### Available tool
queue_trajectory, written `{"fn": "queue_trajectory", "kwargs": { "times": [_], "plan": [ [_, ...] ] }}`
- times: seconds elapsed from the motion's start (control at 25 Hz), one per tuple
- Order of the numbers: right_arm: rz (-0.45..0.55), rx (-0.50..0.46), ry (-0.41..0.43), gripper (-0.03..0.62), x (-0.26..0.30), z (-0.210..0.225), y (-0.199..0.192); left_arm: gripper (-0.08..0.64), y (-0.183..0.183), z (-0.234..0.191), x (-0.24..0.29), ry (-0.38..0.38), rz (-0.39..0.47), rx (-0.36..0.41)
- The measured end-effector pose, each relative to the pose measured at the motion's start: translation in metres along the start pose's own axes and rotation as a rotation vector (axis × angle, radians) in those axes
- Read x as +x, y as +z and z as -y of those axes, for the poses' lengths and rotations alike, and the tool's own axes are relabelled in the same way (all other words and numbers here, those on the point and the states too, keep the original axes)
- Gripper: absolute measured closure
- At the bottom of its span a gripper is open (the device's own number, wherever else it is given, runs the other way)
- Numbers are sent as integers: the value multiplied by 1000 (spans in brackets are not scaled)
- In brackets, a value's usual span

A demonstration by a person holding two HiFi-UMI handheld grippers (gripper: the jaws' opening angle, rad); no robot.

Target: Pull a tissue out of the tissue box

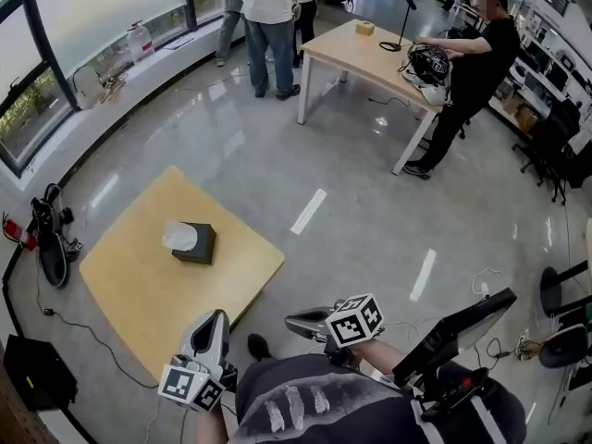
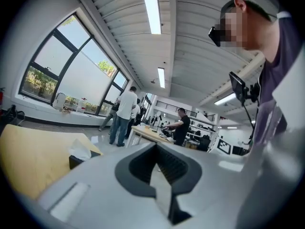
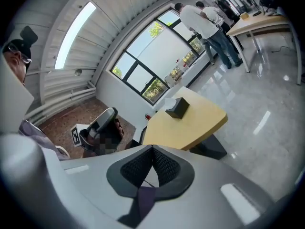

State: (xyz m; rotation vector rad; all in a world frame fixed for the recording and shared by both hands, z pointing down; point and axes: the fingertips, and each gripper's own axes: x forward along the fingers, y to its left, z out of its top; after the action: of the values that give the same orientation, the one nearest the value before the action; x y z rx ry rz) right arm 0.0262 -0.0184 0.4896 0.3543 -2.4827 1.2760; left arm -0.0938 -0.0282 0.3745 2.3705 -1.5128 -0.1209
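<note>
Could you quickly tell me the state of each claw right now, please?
Left claw: closed, holding nothing.
Right claw: closed, holding nothing.

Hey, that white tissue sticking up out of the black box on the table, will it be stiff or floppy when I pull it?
Probably floppy: the tissue stands in soft, crumpled folds. It looks thin, so a sharp yank might tear it. The small box sits loose on the table, so it may lift or slide along.
</note>
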Motion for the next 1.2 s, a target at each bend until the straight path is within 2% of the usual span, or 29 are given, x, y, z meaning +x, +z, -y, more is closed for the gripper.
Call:
{"fn": "queue_trajectory", "kwargs": {
  "times": [0.12, 0.32, 0.44, 0.6, 0.76, 0.92, 1.04, 1.2],
  "plan": [
    [-3, 8, -1, 595, 33, -8, 22, 560, 11, -40, 1, -13, 2, -7],
    [-64, -10, -16, 595, 82, -19, 31, 559, 24, -100, -9, 0, 18, -30],
    [-66, -14, -17, 595, 91, -20, 38, 560, 26, -116, -7, -8, 25, -24],
    [-25, -32, -47, 595, 74, -18, 71, 560, 40, -114, 13, -32, 49, -24],
    [-98, -31, 1, 595, 93, -26, 83, 560, 50, -130, 6, 45, 32, -55],
    [-149, -30, 44, 595, 126, -15, 95, 560, 49, -167, 5, 126, 25, -67],
    [-194, -35, 99, 595, 153, -16, 103, 560, 48, -195, -3, 216, 15, -110],
    [-233, -35, 143, 595, 156, -12, 119, 560, 47, -206, 10, 284, -19, -142]
  ]
}}
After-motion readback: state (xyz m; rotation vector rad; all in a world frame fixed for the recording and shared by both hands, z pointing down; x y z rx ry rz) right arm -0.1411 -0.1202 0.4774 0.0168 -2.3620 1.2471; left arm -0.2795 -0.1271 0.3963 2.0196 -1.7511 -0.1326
